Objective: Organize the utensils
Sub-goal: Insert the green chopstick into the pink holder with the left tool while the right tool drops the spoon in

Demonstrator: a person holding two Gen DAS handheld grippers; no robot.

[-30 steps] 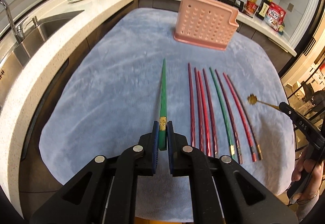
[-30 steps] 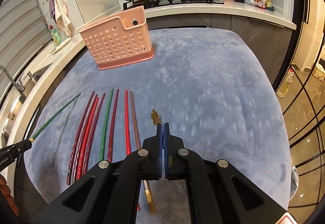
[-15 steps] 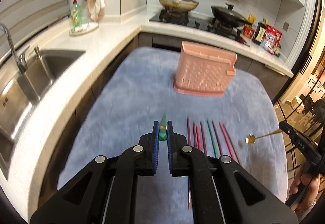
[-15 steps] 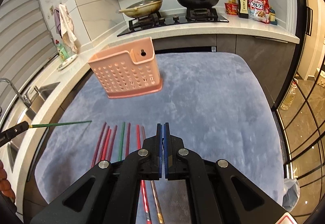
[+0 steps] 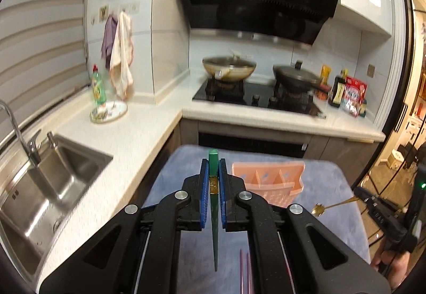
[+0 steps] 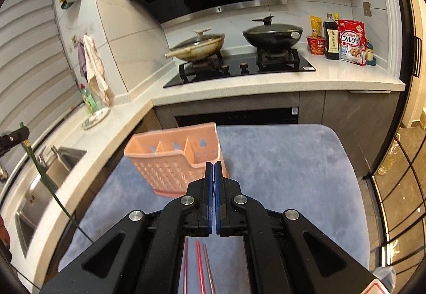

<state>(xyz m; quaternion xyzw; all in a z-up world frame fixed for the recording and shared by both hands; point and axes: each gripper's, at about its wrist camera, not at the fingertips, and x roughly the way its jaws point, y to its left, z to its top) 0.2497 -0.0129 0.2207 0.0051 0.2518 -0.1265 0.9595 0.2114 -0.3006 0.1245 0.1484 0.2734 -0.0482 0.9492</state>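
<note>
Green chopstick (image 5: 213, 216) hangs tip-down, clamped in the left tongs (image 5: 213, 176), above the blue-clothed desk (image 5: 330, 224); the right tongs (image 6: 213, 187) pinch a gold spoon (image 5: 328, 207) near the pink caddy (image 6: 170, 158).

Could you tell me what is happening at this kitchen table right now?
A person is sorting utensils with two handheld grippers. The left gripper is shut on a green chopstick, lifted clear of the blue mat. The right gripper is shut on a gold spoon, also raised. The pink holder stands on the mat with its compartments looking unfilled. More chopsticks lie on the mat.
</note>
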